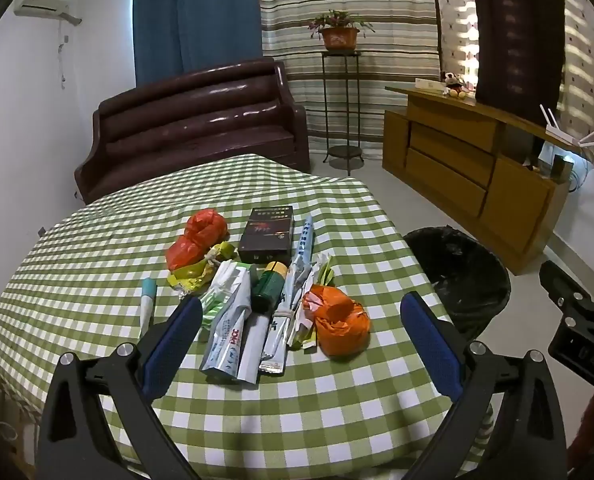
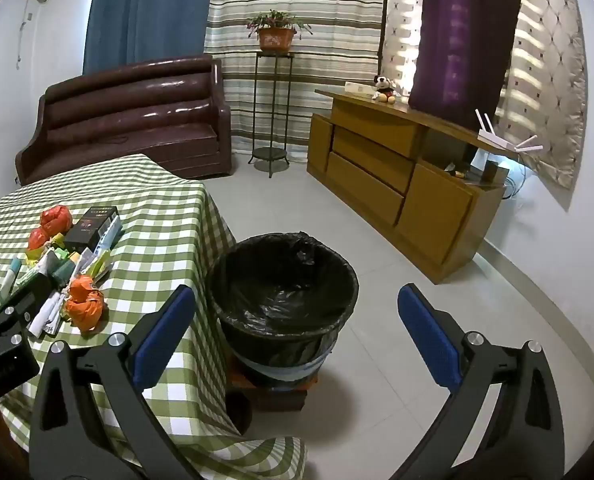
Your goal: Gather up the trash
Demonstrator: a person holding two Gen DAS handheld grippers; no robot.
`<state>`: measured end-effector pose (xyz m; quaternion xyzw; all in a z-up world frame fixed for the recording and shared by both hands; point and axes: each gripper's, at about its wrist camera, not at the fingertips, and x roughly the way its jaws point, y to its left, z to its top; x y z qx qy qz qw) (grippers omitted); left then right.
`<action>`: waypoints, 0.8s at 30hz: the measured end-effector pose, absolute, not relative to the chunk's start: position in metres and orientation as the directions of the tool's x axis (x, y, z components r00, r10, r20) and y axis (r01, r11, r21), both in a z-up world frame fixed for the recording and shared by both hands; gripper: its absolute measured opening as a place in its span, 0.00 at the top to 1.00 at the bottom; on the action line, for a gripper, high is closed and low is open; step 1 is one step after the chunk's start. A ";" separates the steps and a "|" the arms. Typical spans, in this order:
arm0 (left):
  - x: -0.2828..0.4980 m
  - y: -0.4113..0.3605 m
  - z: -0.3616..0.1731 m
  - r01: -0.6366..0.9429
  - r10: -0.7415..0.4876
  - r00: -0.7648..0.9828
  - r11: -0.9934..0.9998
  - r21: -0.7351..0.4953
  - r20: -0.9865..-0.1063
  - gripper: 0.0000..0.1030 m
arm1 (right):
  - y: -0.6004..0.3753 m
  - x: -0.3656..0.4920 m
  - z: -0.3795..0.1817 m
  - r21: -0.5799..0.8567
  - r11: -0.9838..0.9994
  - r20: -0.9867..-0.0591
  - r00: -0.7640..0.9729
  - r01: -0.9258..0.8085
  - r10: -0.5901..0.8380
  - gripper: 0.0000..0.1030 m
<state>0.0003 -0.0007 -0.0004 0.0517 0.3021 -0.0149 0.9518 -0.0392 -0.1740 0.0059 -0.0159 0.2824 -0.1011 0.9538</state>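
Observation:
Trash lies in a heap on the green checked tablecloth: a crumpled orange bag, a red-orange bag, a dark box, a green bottle, a toothpaste tube and wrappers. My left gripper hovers open just short of the heap, nothing between its blue pads. My right gripper is open in the air beside the table, facing the bin with the black liner on the floor. The same bin stands off the table's right edge.
A dark leather sofa stands behind the table. A wooden cabinet runs along the right wall, with a plant stand near the curtains. Light tiled floor surrounds the bin. The bin rests on a low red-brown block.

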 end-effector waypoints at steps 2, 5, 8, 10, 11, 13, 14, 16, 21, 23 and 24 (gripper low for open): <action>0.000 -0.003 -0.001 0.061 0.003 0.815 0.994 0.090 -0.579 0.06 | -0.174 -0.039 0.006 -0.086 0.979 -0.534 0.821 0.185 -0.202 0.04; 0.006 0.002 -0.001 0.058 -0.008 0.803 0.996 0.066 -0.595 0.06 | -0.174 -0.039 0.006 -0.088 0.979 -0.536 0.819 0.185 -0.203 0.04; 0.005 0.003 -0.002 0.060 -0.008 0.806 0.996 0.068 -0.592 0.06 | -0.173 -0.039 0.005 -0.086 0.979 -0.538 0.818 0.186 -0.203 0.04; 0.005 0.005 -0.001 0.060 -0.008 0.809 0.996 0.069 -0.588 0.06 | -0.175 -0.039 0.006 -0.083 0.980 -0.536 0.821 0.183 -0.199 0.04; 0.006 0.005 0.000 0.057 -0.005 0.809 0.996 0.070 -0.587 0.06 | -0.174 -0.039 0.006 -0.083 0.980 -0.535 0.821 0.183 -0.199 0.04; 0.004 0.004 0.001 0.055 -0.003 0.813 0.996 0.071 -0.582 0.06 | -0.174 -0.039 0.007 -0.084 0.979 -0.534 0.822 0.183 -0.199 0.04; 0.003 0.003 0.001 0.055 -0.003 0.814 0.996 0.072 -0.581 0.06 | -0.174 -0.039 0.006 -0.083 0.979 -0.536 0.820 0.184 -0.200 0.04; 0.000 0.001 0.003 0.051 0.002 0.817 0.996 0.076 -0.577 0.06 | -0.174 -0.039 0.006 -0.082 0.980 -0.537 0.820 0.183 -0.198 0.04; 0.000 0.000 0.003 0.052 0.001 0.816 0.996 0.076 -0.578 0.06 | -0.174 -0.039 0.007 -0.081 0.980 -0.537 0.820 0.184 -0.198 0.04; 0.000 0.000 0.003 0.053 0.001 0.815 0.996 0.076 -0.579 0.06 | -0.174 -0.039 0.007 -0.081 0.980 -0.537 0.820 0.184 -0.198 0.04; 0.000 0.000 0.003 0.053 0.001 0.815 0.996 0.076 -0.580 0.06 | -0.175 -0.039 0.006 -0.082 0.980 -0.537 0.820 0.184 -0.199 0.04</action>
